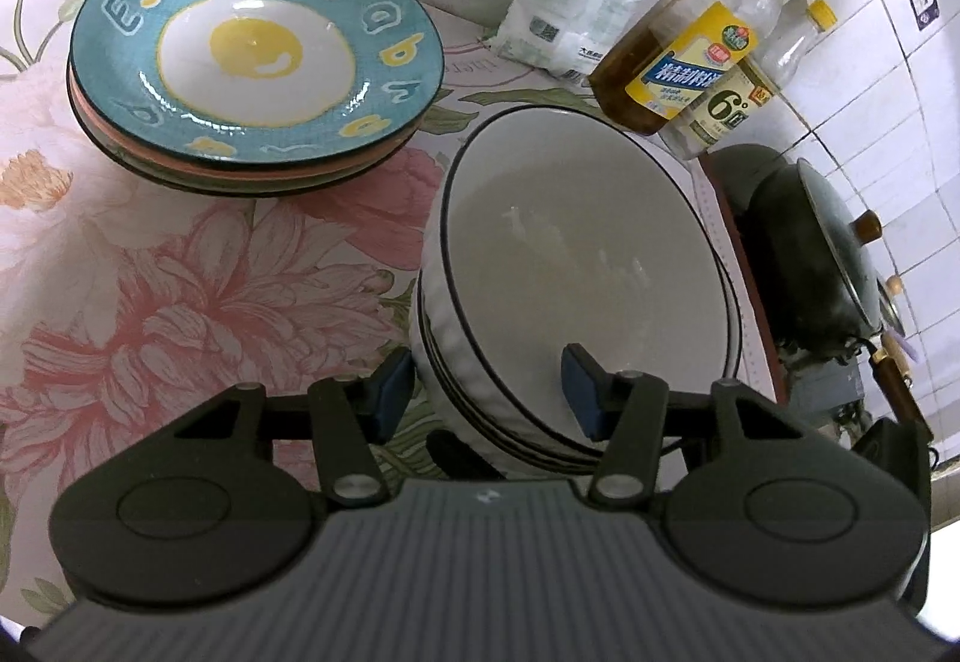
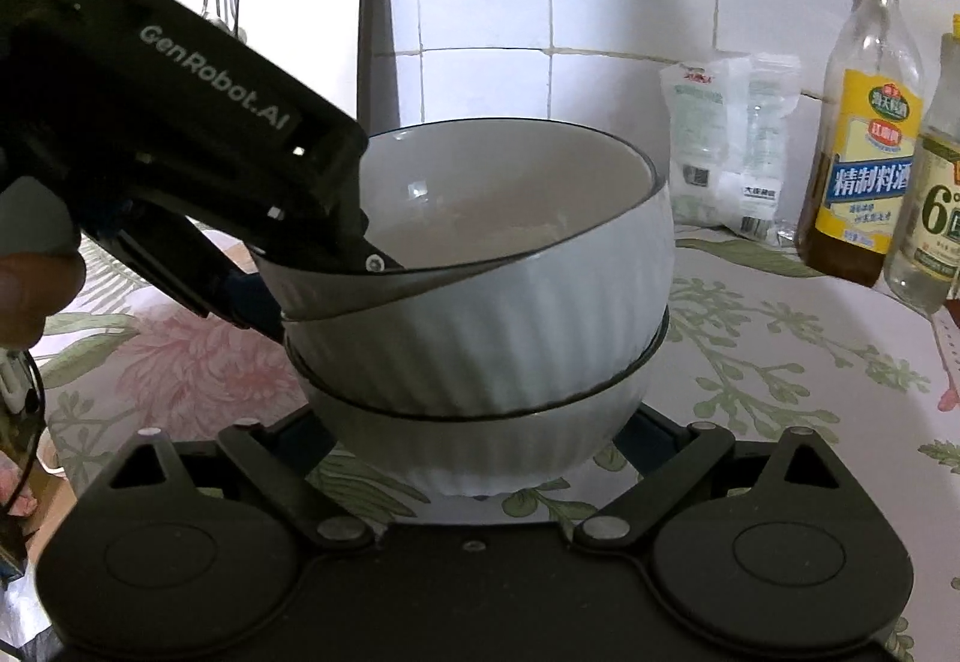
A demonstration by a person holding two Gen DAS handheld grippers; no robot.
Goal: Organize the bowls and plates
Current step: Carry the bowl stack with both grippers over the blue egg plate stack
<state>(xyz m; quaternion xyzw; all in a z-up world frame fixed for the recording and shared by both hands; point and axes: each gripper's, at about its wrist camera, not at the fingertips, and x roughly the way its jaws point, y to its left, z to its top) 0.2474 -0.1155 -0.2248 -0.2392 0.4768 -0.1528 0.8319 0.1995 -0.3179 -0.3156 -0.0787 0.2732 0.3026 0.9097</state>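
The left gripper (image 1: 489,392) stands half open astride the near rim of the top bowl (image 1: 576,254); whether its pads press it, I cannot tell. The right gripper (image 2: 480,443) flanks the bottom bowl (image 2: 480,452), fingertips hidden, on the flowered tablecloth (image 1: 180,290) beside the stacked plates (image 1: 252,62).

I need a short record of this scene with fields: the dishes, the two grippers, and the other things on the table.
plates: plate stack, egg-pattern plate on top, beside the bowls
bowls: white bowl stack, top bowl tilted
left gripper: astride the top bowl's rim, one finger inside, one outside, seemingly gripping
right gripper: fingers flank the stack's base; grip unclear
other: yellow-label bottle and white bag by the tiled wall
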